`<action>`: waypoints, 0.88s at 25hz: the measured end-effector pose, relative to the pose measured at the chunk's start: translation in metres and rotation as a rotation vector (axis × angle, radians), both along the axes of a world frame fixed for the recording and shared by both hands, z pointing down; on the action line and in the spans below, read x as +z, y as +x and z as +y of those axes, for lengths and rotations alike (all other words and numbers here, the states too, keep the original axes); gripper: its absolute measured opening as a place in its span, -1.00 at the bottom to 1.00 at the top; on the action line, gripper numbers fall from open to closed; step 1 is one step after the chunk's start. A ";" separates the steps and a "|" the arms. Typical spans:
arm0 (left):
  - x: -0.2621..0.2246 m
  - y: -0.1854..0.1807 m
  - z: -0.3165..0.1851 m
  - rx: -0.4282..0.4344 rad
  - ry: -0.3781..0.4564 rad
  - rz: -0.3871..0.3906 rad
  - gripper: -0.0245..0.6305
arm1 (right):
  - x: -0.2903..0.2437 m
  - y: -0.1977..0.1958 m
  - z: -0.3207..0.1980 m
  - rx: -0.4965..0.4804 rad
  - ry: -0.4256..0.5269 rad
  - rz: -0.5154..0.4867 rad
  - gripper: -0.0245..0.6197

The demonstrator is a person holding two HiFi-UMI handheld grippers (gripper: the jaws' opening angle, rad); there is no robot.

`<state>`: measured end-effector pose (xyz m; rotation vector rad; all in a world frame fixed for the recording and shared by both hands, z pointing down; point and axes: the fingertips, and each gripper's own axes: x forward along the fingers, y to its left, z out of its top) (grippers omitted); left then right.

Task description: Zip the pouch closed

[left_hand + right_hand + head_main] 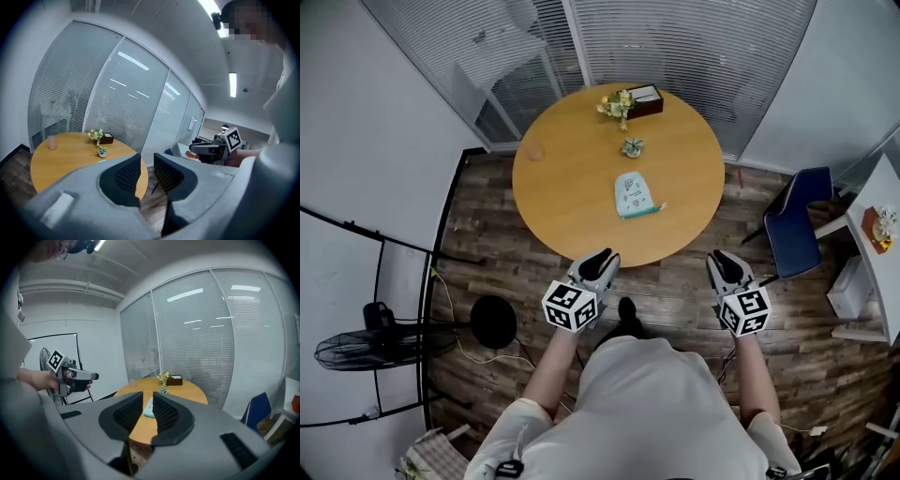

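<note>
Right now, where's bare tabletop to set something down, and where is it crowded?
Bare spots on the table: the left half between the pink cup and the pouch; the right side from the pouch to the rim; the near edge before the pouch. Crowded: the far middle, where the flowers, box and small plant line up.

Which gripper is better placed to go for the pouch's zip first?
Right, probably. The right gripper points straight at the pouch, seen through its open jaws, and the zip end juts out on that side. The left gripper aims off-table.
</note>
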<state>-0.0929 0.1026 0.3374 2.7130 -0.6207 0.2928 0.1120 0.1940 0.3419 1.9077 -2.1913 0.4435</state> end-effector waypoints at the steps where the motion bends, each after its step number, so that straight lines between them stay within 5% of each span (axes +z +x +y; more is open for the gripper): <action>1: 0.002 0.001 -0.009 0.015 -0.003 -0.003 -0.64 | 0.003 -0.001 -0.009 -0.001 -0.010 0.005 -0.72; 12: 0.024 0.004 -0.091 0.114 -0.037 -0.030 -0.64 | 0.020 -0.007 -0.087 0.022 -0.071 0.020 -0.72; 22: 0.045 0.025 -0.126 0.106 -0.090 -0.051 -0.64 | 0.046 0.009 -0.130 -0.033 -0.132 -0.007 -0.72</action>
